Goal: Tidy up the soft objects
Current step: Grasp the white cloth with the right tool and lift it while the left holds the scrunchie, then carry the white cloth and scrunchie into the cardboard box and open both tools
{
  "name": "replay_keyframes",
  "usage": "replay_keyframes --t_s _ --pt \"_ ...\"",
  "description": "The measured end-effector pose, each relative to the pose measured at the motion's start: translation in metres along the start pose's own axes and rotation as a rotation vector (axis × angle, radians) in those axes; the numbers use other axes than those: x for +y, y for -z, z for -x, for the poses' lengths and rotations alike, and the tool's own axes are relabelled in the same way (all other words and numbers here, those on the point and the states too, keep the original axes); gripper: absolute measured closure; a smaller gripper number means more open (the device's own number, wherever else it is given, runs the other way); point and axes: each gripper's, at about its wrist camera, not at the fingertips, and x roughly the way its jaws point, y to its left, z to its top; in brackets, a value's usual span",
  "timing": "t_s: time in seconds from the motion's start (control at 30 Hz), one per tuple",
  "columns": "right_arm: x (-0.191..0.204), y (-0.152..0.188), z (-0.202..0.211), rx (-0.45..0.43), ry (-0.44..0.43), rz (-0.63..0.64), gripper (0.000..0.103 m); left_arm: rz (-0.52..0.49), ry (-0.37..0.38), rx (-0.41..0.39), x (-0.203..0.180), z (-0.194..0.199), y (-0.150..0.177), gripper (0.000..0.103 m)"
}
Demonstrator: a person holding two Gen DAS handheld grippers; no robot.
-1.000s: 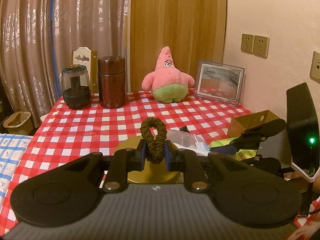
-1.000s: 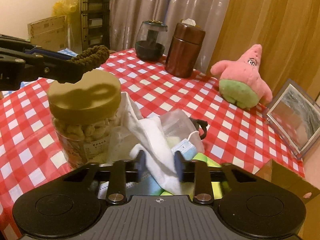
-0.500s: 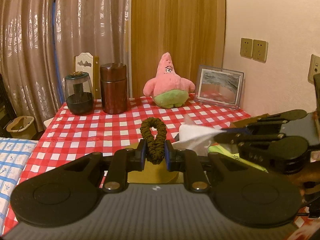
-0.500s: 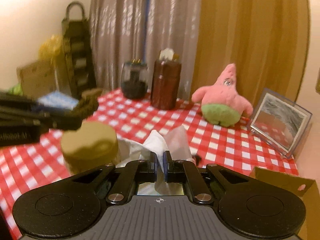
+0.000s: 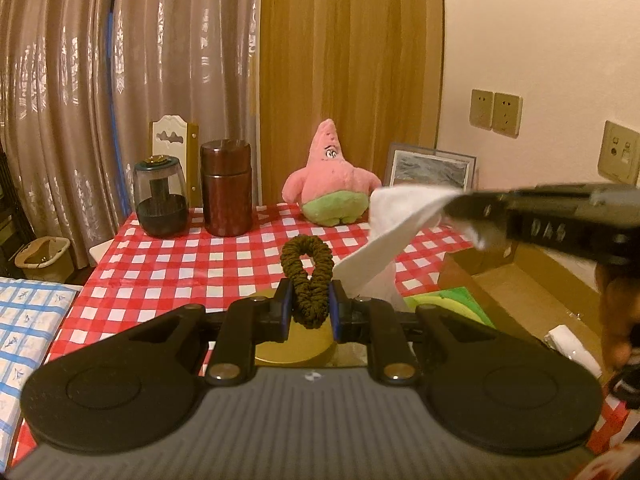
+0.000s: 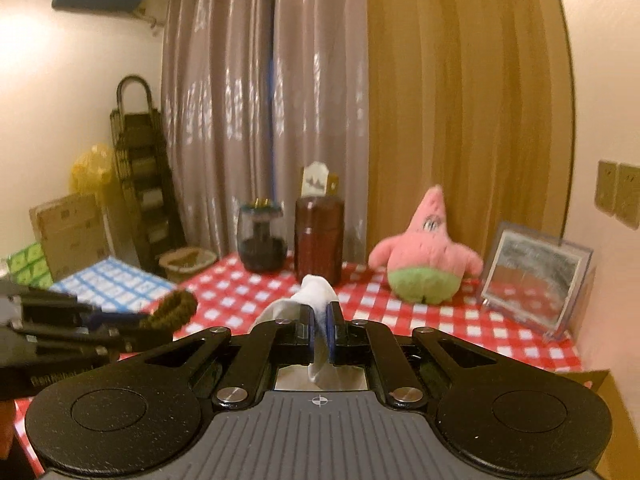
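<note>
Scrunchie [image 5: 307, 276], dark olive and ruffled, is pinched between the two fingers of the left gripper [image 5: 308, 310], its loop standing upright above the jaws and held over the gold lid of a jar [image 5: 294, 346]. Further left on the red-and-white checked tablecloth [image 5: 224, 268], a glass grinder [image 5: 161, 196] and a brown canister [image 5: 226, 188] are seen at the far edge. A pink starfish plush [image 5: 331, 184] is seated at the back centre, with a framed picture [image 5: 430, 168] propped against the wall beside it.

To the right, a white cloth [image 5: 396, 224] is clamped in the nearly closed fingers of the right gripper [image 6: 319, 320] and is lifted well above the table; its long axis is stretched diagonally, from the high corner at the jaws down to a tail near the jar. An open cardboard box [image 5: 516, 284] is placed at the right, below and just beyond the raised cloth, with green items [image 5: 452, 300] lying inside.

The box is judged to be the likely destination: it lies right of both grippers, nearer the right one, so the cloth would probably be lowered first, and the scrunchie carried rightwards across the jar afterwards.
</note>
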Motion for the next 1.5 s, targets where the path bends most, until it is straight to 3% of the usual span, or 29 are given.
replay_keyframes --t_s 0.3,0.73,0.93,1.23,1.5 --pt "-0.001 -0.030 0.050 -0.091 0.054 0.009 0.097 0.002 0.018 -0.021 -0.012 0.021 -0.004 0.087" --pt "-0.022 -0.039 0.111 -0.166 0.154 -0.025 0.097 -0.026 0.064 -0.037 -0.041 0.038 -0.010 0.087" --pt "-0.035 -0.046 0.138 -0.241 0.208 -0.056 0.097 -0.039 0.096 -0.036 -0.057 0.039 -0.014 0.087" --pt "-0.063 -0.051 0.174 -0.292 0.332 -0.042 0.097 -0.055 0.205 -0.014 -0.100 0.029 -0.020 0.087" --pt "-0.091 -0.028 0.188 -0.236 0.461 0.018 0.097 -0.091 0.357 0.038 -0.161 -0.001 -0.016 0.087"
